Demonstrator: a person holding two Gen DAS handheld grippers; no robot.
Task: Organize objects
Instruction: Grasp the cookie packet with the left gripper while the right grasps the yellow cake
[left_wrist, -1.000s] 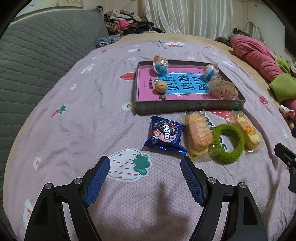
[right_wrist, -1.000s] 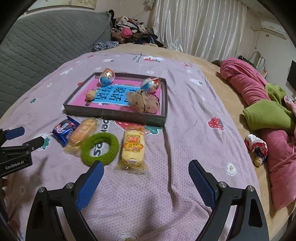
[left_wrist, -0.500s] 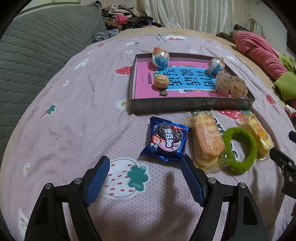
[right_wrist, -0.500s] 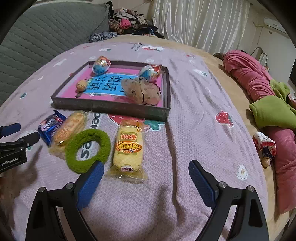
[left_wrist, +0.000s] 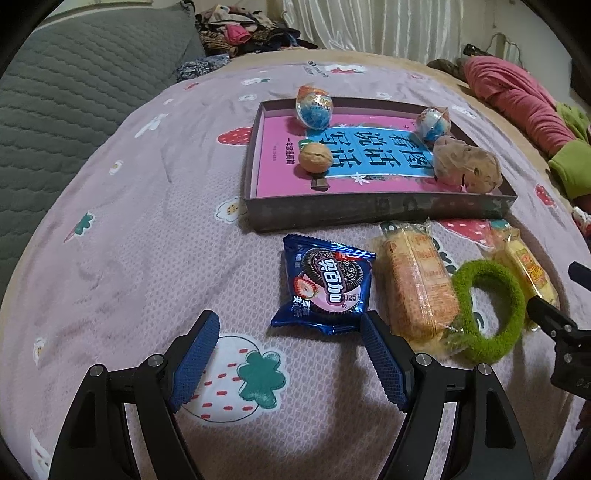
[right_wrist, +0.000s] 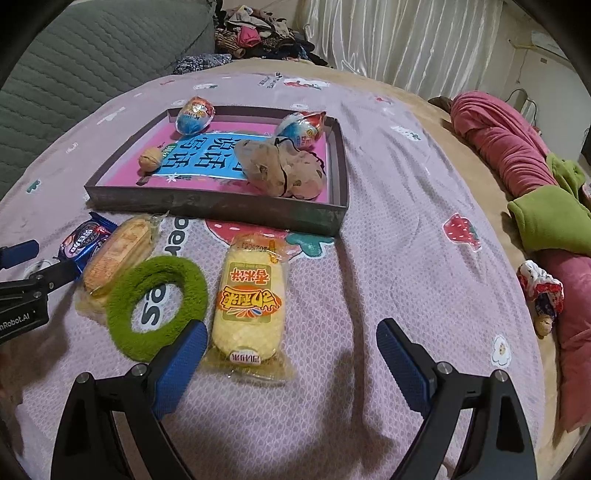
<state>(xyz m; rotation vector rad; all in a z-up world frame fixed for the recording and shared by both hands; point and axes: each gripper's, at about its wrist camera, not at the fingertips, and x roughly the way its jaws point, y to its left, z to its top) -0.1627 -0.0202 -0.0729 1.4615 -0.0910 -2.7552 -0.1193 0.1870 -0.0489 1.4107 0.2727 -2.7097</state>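
Blue foil marks the cookie packet (left_wrist: 327, 286), laid on the bed (left_wrist: 147, 236) just in front of the tray (left_wrist: 369, 212), beside a cracker pack (left_wrist: 417, 286), a green ring (right_wrist: 157, 301) and a yellow cake pack (right_wrist: 251, 295). Within the tray are seen 2 wrapped eggs (left_wrist: 314, 107), a walnut (left_wrist: 314, 157) and a plush toy (left_wrist: 465, 166). The left gripper (left_wrist: 288, 354) is held released, nothing grasped, its right finger touching the packet's corner. The right gripper (right_wrist: 291, 356) is spread wide, the cake pack's near end lying between its fingers, ungrasped.

Three wrapped snacks (left_wrist: 325, 286) and green ring (right_wrist: 157, 302) lie before tray (right_wrist: 221, 205).
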